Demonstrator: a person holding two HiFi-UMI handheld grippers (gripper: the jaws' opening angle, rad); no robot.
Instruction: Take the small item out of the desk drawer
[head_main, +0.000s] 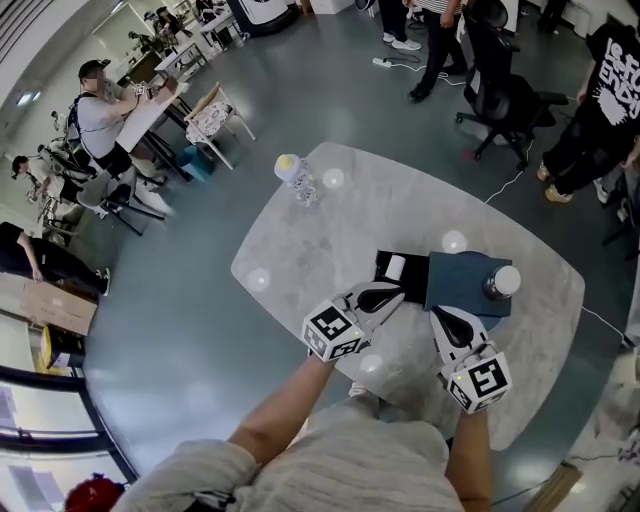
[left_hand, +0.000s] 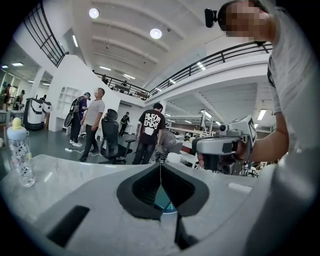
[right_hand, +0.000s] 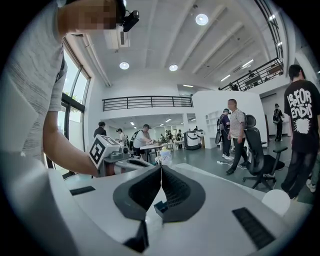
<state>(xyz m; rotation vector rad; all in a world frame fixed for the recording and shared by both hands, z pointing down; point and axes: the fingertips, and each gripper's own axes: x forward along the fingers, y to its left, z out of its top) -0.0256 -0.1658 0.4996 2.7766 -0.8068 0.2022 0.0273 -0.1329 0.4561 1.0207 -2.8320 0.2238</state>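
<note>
A small dark blue desk drawer unit (head_main: 462, 282) sits on the marble table (head_main: 330, 230), with a round silver and white object (head_main: 502, 282) on its top. Its black drawer (head_main: 398, 272) stands pulled out to the left, and a small white item (head_main: 396, 267) lies in it. My left gripper (head_main: 397, 293) is shut and empty, its tips just in front of the open drawer. My right gripper (head_main: 446, 313) is also shut and empty, at the unit's near edge. In the left gripper view the closed jaw tips (left_hand: 160, 165) meet; the right gripper (right_hand: 161, 167) shows the same.
A clear baby bottle (head_main: 296, 178) with a yellow cap stands at the table's far left edge, also in the left gripper view as the bottle (left_hand: 20, 156). Office chairs (head_main: 505, 95) and several people stand beyond the table. A white chair (head_main: 215, 120) is at the left.
</note>
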